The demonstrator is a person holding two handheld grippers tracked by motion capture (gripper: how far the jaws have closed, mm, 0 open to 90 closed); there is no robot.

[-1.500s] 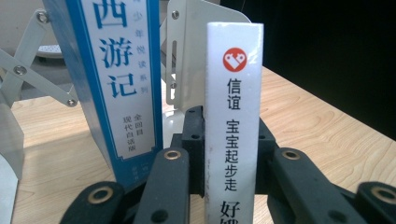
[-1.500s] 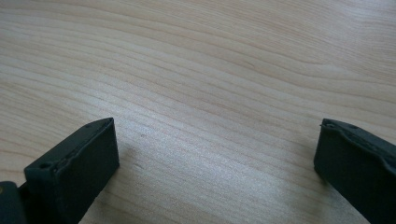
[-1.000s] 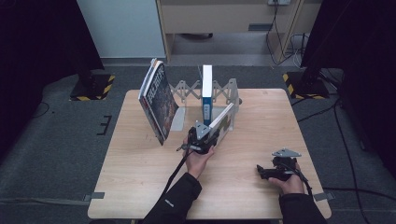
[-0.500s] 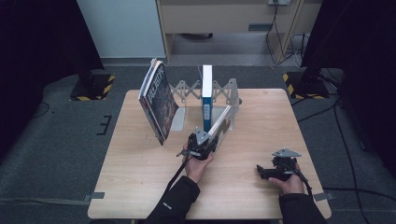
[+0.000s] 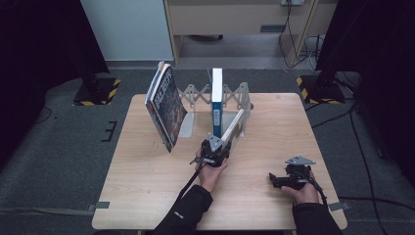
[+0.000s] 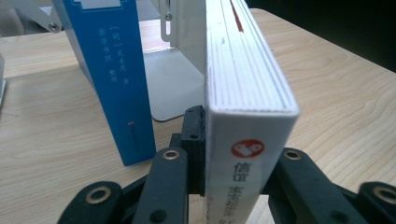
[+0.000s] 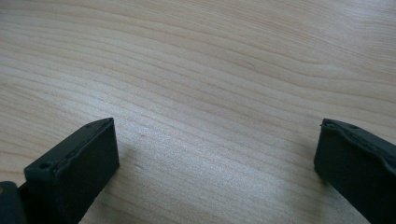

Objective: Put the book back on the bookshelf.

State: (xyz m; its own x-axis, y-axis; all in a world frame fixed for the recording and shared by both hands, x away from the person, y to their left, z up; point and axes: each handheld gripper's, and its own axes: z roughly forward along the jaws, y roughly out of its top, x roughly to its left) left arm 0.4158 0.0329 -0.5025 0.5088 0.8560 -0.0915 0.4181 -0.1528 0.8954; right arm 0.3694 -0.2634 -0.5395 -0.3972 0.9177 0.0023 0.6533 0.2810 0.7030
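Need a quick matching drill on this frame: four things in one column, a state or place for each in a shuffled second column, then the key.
Things:
1. white book
2. blue book
3. dark-covered book
4. right gripper

States:
A. stands upright in the middle of the metal rack
B. open, resting low over bare table
C. clamped at its spine end by the left gripper, leaning against the rack
D. leans tilted at the rack's left end

Pairs: 1-C, 2-A, 3-D, 4-B
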